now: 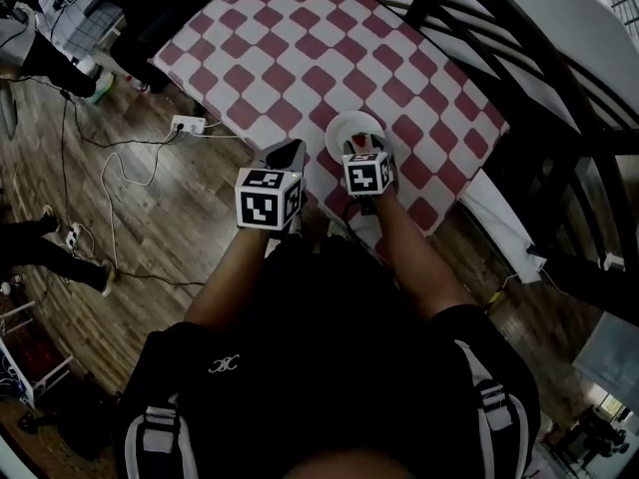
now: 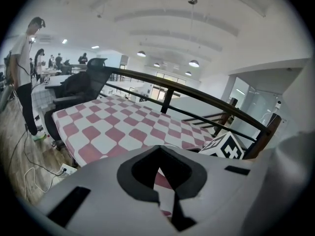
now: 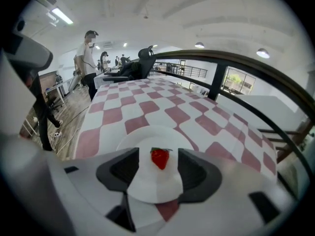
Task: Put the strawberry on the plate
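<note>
The red strawberry with its green cap lies on the white plate, which sits on the red-and-white checked tablecloth. My right gripper is open. Its dark pads stand on either side of the berry without touching it. In the head view the plate is near the table's front edge, and the right gripper is over its near rim. My left gripper hovers beside it at the table edge. In the left gripper view that gripper has its jaws together and holds nothing.
A dark railing runs along the table's far side. On the wooden floor to the left lie a white power strip and loose cables. A person stands beyond the far end of the table, near an office chair.
</note>
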